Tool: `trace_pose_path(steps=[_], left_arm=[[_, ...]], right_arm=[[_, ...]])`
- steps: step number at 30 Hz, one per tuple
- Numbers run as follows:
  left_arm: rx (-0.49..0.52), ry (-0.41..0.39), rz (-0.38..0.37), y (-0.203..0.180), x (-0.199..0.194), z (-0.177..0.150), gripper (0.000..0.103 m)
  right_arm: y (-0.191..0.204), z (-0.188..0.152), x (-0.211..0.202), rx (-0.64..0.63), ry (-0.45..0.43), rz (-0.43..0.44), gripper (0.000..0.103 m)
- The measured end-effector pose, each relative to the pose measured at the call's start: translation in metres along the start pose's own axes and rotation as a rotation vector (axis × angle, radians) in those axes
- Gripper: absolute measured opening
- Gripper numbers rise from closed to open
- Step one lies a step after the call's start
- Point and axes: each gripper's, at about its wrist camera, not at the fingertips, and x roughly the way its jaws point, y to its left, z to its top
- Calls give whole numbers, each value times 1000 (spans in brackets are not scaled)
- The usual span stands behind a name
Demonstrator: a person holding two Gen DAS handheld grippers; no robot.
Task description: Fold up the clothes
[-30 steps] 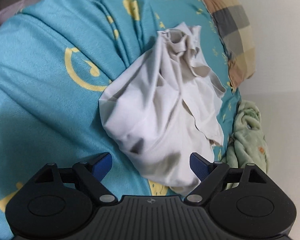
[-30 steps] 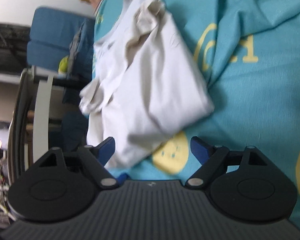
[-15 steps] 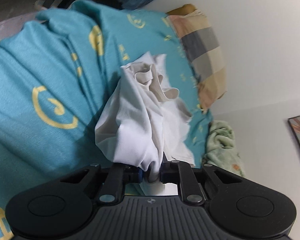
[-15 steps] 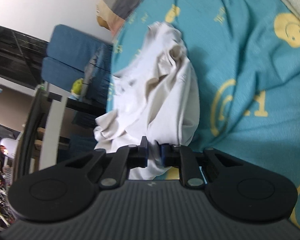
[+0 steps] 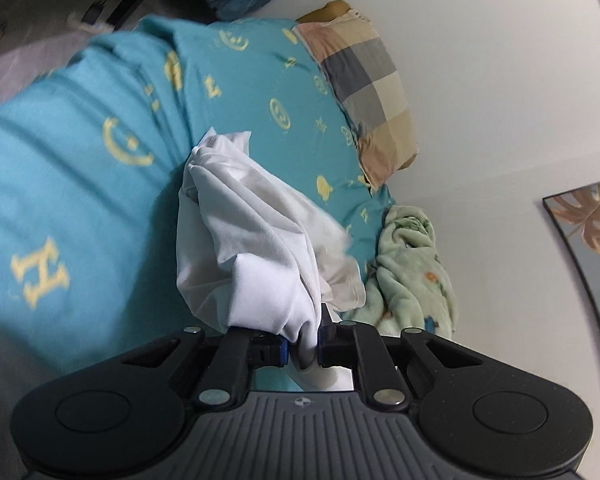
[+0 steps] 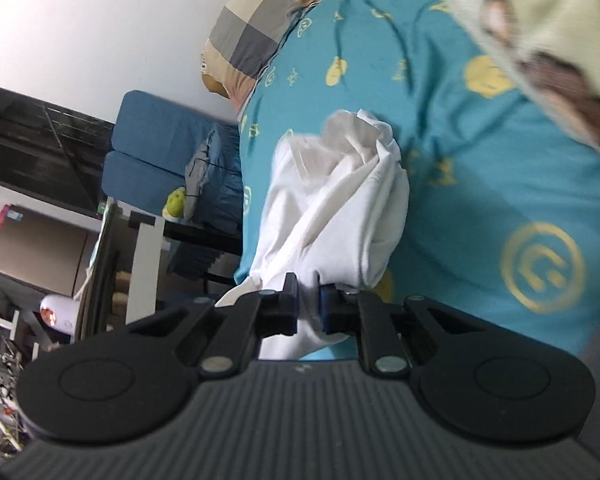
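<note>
White garment [image 5: 260, 240]: bunched at centre frame, now lifted off the teal quilt [image 5: 80, 184] it lay on a second ago. Your left gripper [image 5: 302, 346] and right gripper [image 6: 308, 308] each pinch a near edge. Next, likely: spread it flat. Quilt print: "H", smileys. No brand readable.

Left claw [image 5: 302, 346]: jaws stood wide a second ago, one either side of the white garment [image 5: 260, 248]; now clamped on a bunched fold of it.
Right claw [image 6: 309, 308]: same change, from spread to pinched on a fold of the cloth [image 6: 332, 216].
White garment: formerly lying crumpled on the teal bedspread [image 5: 72, 184]; now drawn into a hanging bundle from both claws, near end raised off the bed.
View: bed has dropped further away, with more wall and pillow [image 5: 370, 80] showing.
</note>
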Motion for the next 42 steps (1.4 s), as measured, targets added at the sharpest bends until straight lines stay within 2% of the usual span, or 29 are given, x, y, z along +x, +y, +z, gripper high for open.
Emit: trace_pose_path(steps=[4,8,12,17,23,29,33,38,39,41,42], left_arm=[[-19,2,-22,8,-15,-18,13],[-39,-11,-30,5,-8,-9,13],[-85,-18,-38,-3,23,26,14],[-133,-10,29,-16,84,79,14],[-85,10,80,-12,173,143,15],[-18,55,113,26,252,172,15],[32,66,129,35,272,182,16],[134,47,134,25,274,180,20],[160,37,135,22,271,178,21],[240,21,148,11,260,169,21],[284,14,155,4,254,165,22]], right_arm=[[-9,-18,-24,14,8,-9,14],[-2,-10,-20,25,-4,-8,14],[11,11,4,44,-30,1,15],[21,53,54,104,-56,-22,15],[14,103,126,127,-70,-70,16],[-33,140,200,175,9,-121,16],[-46,145,222,155,41,-133,16],[-44,143,225,71,45,-113,18],[-43,143,223,56,45,-102,19],[-37,141,216,21,26,-42,30],[-31,140,212,-8,11,-5,49]])
